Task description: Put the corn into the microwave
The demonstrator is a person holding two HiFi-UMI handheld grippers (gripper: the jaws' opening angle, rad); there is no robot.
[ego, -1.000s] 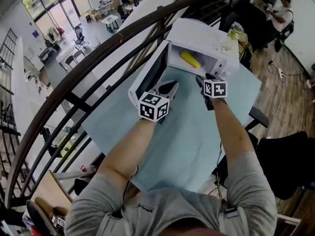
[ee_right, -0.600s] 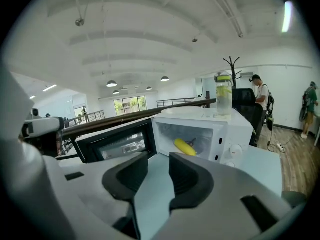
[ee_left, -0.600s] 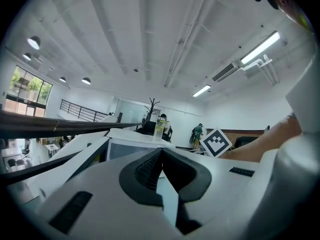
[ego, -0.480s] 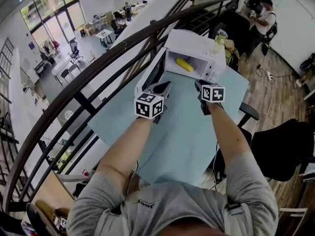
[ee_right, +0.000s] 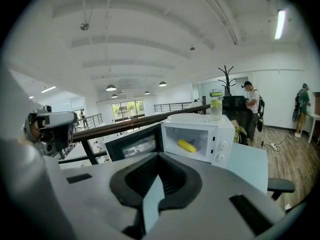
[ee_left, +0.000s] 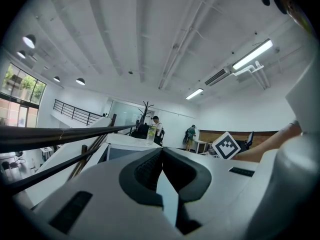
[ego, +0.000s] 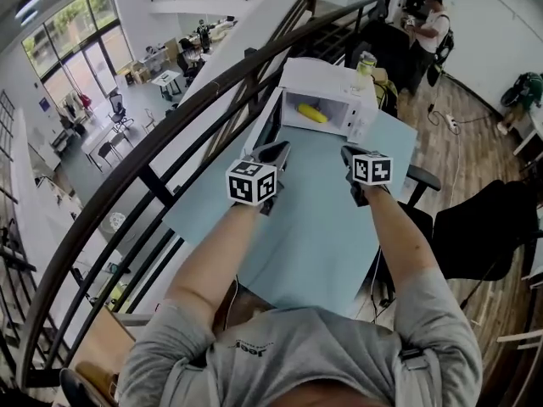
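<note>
Inside one open microwave point(ego: 327, 75): one corn point(ego: 311, 114). Left tongs point(ego: 279, 148), right tongs point(ego: 347, 153): two, both closed, empty.

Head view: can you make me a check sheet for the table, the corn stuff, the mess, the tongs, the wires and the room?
Surface: light blue table, bare where it shows.
Job's things: corn lies inside the white microwave; its door is wide open.
Clutter: a bottle stands on top of the microwave.
Tongs: left tongs shut, empty; right tongs have just closed, empty; both over the table, short of the microwave.
Cables: a cord with a power strip on the wooden floor.
Surroundings: dark railing beside the table, black chair, a person standing behind.
</note>
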